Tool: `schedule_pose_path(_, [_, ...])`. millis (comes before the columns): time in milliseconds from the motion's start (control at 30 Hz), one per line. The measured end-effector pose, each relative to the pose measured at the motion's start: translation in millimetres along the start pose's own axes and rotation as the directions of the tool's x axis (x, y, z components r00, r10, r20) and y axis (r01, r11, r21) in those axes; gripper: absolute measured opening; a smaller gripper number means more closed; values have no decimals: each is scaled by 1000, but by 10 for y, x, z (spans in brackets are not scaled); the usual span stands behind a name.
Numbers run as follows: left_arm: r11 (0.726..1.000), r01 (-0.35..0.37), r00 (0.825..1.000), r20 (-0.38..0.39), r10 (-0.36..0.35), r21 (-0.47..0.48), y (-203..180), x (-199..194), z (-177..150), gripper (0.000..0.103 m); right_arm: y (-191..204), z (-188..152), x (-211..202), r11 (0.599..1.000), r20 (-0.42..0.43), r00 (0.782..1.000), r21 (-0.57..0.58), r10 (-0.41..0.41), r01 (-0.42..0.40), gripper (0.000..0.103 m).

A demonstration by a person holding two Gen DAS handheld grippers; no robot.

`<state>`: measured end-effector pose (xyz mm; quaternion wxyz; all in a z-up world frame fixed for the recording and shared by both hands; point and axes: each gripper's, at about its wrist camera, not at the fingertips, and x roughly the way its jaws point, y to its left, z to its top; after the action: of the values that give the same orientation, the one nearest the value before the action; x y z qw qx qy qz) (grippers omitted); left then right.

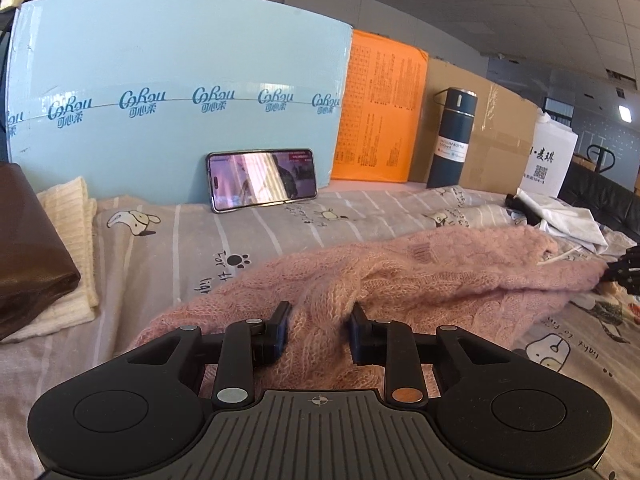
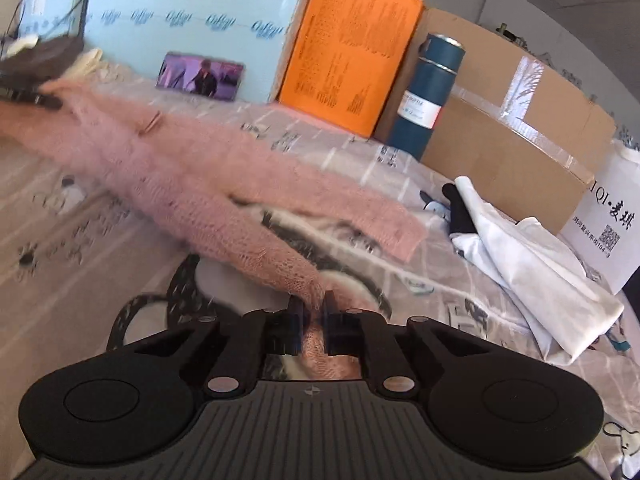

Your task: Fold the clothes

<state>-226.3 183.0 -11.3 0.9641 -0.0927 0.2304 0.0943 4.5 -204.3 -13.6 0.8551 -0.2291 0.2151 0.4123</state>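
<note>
A fluffy pink knit sweater [image 1: 400, 280] lies stretched across the cartoon-print bedsheet [image 1: 200, 248]. My left gripper [image 1: 318, 312] has its jaws around a bunched fold of the sweater's near edge, pressing into the knit. In the right wrist view the sweater [image 2: 192, 172] runs from upper left to my right gripper [image 2: 313, 304], which is shut on its narrow end. The right gripper shows at the far right of the left wrist view [image 1: 624, 272], at the sweater's other end. The left gripper shows at the far left of the right wrist view [image 2: 28, 92].
A phone [image 1: 262, 180] leans on a light blue box [image 1: 180, 80]. Orange box [image 1: 380, 112], dark blue flask [image 1: 452, 136], cardboard box [image 1: 500, 136] and white bag [image 1: 552, 160] line the back. A white garment [image 2: 528, 264] lies right; brown and cream folded clothes [image 1: 36, 264] sit left.
</note>
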Motion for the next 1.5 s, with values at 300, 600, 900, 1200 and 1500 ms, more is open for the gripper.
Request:
schedule_pose_path(300, [997,-32,999,-27,30,-71,180,152,184,29,-459,821,576,993,-7,994,30,111,-110,8])
schedule_pose_path(600, [984,-13,1000,12,15,-176,513,275,343,61,-756,1142,1088,996,-157,983,23,92,-90,42])
schedule_pose_path(900, [982,-149,988,23,152,-115,451,330,297,79,-1196,912,1111,933,-70,993,343,-92,111,56])
schedule_pose_path(1200, [984,-117,985,109,132,-135,288,-293,179,93,-975,518,836,782,44,995,622,-94,46,61])
schedule_pose_path(1500, [929,-368,930,10,368,42,302,-503,-141,95,-645,488,1033,834,-29,974,511,-225,208,12])
